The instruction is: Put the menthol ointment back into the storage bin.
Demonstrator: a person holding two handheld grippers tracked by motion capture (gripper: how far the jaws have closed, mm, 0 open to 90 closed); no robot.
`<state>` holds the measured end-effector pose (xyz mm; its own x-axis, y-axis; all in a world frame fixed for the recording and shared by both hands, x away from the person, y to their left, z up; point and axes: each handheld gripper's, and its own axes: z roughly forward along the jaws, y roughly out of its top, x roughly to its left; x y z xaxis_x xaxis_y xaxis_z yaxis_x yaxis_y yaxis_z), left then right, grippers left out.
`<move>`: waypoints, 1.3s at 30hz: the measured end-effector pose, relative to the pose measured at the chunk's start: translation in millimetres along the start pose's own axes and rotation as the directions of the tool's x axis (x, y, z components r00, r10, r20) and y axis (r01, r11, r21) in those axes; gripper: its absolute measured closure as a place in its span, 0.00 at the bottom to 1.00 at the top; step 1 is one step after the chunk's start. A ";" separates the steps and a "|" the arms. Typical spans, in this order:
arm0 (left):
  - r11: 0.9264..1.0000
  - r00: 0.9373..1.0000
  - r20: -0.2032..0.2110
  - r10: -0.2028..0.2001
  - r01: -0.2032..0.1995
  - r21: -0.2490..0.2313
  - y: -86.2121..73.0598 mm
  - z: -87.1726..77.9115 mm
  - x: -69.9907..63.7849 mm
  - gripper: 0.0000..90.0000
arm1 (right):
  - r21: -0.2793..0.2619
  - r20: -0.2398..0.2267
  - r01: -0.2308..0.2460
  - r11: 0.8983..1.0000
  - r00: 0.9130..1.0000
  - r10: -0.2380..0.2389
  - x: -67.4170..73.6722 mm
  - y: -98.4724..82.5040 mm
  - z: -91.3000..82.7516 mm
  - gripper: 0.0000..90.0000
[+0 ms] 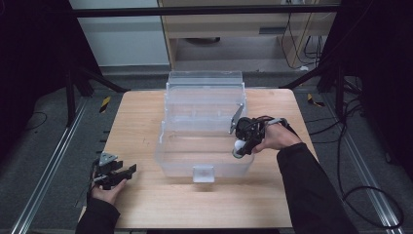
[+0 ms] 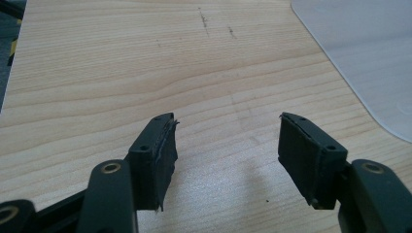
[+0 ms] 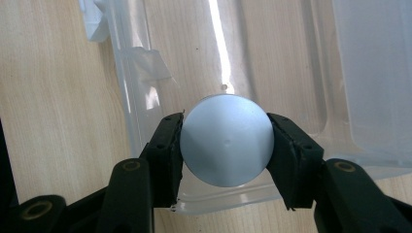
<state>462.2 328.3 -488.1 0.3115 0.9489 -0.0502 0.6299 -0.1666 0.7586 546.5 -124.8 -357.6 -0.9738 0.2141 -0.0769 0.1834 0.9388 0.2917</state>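
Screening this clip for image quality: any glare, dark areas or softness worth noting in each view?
High view: surroundings dark, table evenly lit, clear bin hazy. Right gripper view: bright glare streak on the bin wall; the round object sharp between the jaws. Left gripper view: wood grain crisp, soft shadows under the open left gripper.

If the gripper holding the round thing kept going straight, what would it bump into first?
Probably the clear bin's floor: the right gripper, shut on the round grey object, points down into it.

High overhead view of table (image 1: 146, 204); gripper views close above it, facing down.
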 end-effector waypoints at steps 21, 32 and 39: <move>1.000 1.000 0.000 0.001 -0.001 0.000 -0.2 0.3 0.7 0.43 | 0.026 -0.037 -0.004 1.000 0.999 0.005 -1.4 -2.9 19.3 0.56; 1.000 1.000 0.001 0.001 -0.001 0.000 -0.3 0.4 0.7 0.43 | 0.042 -0.067 0.003 0.999 0.998 0.000 0.5 -3.2 24.8 0.56; 1.000 1.000 0.001 0.002 -0.002 0.002 -0.3 0.5 0.8 0.43 | 0.050 -0.075 0.001 0.999 0.997 0.003 -0.1 -6.3 26.8 0.55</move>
<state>462.6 329.0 -488.7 0.3132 0.9484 -0.0495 0.6310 -0.1688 0.7572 549.0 -123.6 -385.0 -0.9806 0.1957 -0.0042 0.1888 0.9514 0.2434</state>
